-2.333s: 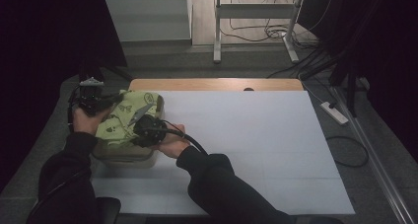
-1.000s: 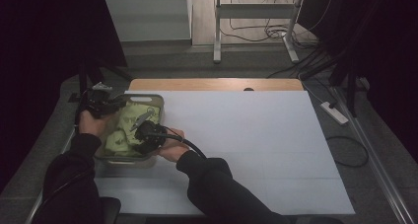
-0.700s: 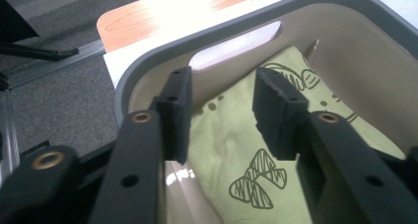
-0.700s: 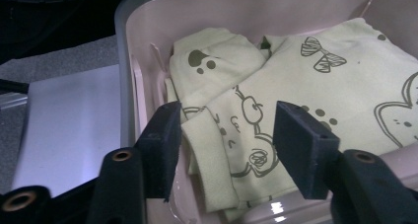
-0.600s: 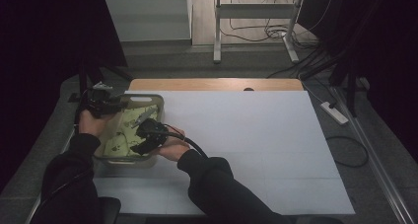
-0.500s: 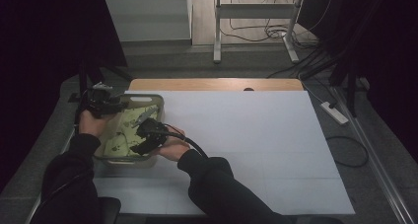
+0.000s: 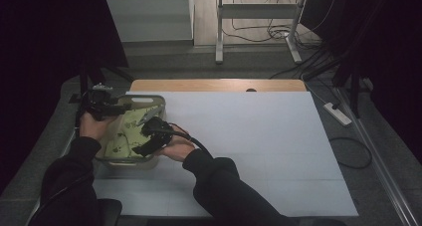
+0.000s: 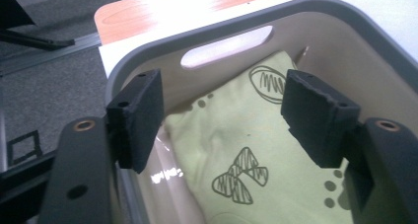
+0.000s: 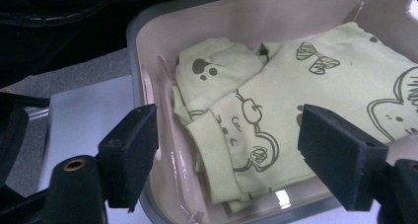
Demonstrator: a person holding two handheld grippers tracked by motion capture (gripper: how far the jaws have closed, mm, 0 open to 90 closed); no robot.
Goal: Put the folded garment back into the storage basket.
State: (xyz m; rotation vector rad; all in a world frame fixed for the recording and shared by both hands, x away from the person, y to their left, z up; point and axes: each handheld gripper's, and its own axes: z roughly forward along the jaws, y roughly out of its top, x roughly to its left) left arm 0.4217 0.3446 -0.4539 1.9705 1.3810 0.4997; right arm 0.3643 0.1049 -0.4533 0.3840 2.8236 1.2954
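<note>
Pale beige plastic bin with a grey rim is sitting at the left edge of the white table top; a slot handle shows in its far wall in the left gripper view. Folded light-green garment with dark cartoon prints is lying inside the bin, resting on the bottom, one folded cuff toward the near wall in the right gripper view.

Left gripper is hovering over the bin's far-left corner, jaws spread wide, nothing between them, pads clear of the cloth. Left pad is straddling the rim line.

Right gripper is hanging over the bin's near side, jaws wide apart, gripping nothing, pads above the garment and not touching it.

High view: both hands are at the bin, left hand at its outer side, right hand at its table side.
</note>
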